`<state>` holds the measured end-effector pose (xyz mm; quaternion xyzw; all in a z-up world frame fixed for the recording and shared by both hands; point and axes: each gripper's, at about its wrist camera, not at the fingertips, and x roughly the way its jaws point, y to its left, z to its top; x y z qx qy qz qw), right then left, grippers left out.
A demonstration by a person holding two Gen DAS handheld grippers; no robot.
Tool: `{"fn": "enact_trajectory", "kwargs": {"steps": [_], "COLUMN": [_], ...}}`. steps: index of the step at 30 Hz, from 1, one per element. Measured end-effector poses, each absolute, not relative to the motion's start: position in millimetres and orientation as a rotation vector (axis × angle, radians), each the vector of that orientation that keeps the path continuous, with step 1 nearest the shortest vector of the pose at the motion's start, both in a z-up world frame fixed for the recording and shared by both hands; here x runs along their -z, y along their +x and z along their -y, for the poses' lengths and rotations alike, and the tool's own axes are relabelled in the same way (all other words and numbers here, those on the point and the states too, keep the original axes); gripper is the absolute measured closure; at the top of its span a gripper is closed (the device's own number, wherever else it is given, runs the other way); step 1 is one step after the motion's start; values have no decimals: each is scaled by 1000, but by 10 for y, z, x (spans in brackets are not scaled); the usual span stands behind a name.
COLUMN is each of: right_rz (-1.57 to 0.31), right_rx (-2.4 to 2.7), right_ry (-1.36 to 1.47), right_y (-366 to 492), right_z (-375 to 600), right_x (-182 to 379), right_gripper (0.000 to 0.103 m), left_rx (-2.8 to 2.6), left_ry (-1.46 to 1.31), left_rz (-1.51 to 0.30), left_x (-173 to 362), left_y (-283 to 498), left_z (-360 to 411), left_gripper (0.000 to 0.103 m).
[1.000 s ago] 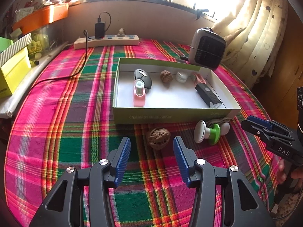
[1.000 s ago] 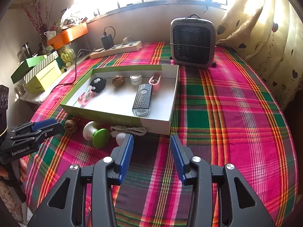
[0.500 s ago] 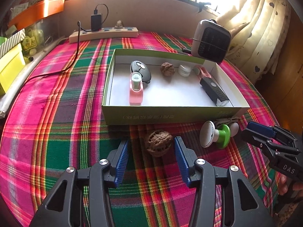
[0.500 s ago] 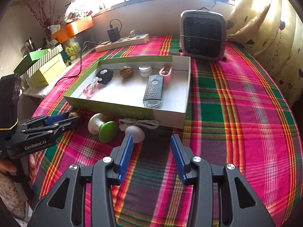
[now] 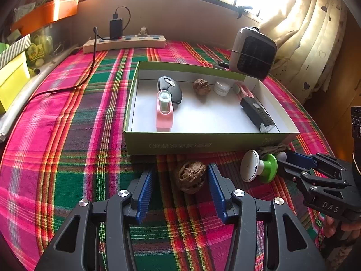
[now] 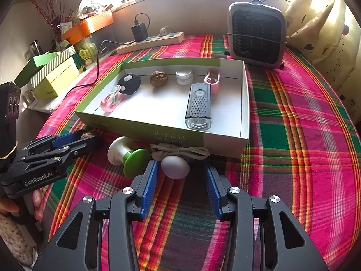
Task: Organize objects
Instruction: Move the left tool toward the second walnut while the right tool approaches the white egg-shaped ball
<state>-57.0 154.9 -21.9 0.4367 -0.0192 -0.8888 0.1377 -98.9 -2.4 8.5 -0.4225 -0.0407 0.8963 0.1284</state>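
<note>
Walnut (image 5: 190, 177): long axis upright in left view, between left tool (image 5: 180, 188) pads, ungripped. Egg-shaped piece (image 6: 175, 166): lengthwise crosswise, inside released right tool (image 6: 180, 186).

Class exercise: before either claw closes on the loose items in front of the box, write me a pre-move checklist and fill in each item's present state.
1. Left claw open around the walnut: ok, though its right pad is very near the shell.
2. Right claw open around the white egg-shaped object: ok, it sits close to the left pad.
3. Egg-shaped object free of the tied cord bundle: cannot tell, they lie touching.
4. Green and white knob clear of both claws: ok, beside them.
5. Free floor in the box for more items: ok.
</note>
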Motion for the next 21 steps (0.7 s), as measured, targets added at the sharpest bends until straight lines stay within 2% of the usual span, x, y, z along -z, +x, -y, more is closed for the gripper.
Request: {"fn": "enact_trajectory", "kwargs": {"steps": [11,18,21], "right_rz": [46,38,39], "right_rx": [2594,2587,2588], "right_ry": [1258,1244,1244], "right_y": [-573,-544,-532], "right_z": [-1543,-1536,-1544], "right_x": [217,210,206], "right_gripper": [60,76,76], "left_rx": [-2606,-2606,-2606], "left_ry": [-1228,-1228,-1227], "left_rz": [126,127,125], "left_x": [-93,-89,-87], "left_y": [-996,-992,-990], "left_z": [28,32,30], "left_gripper": [57,57,57]}}
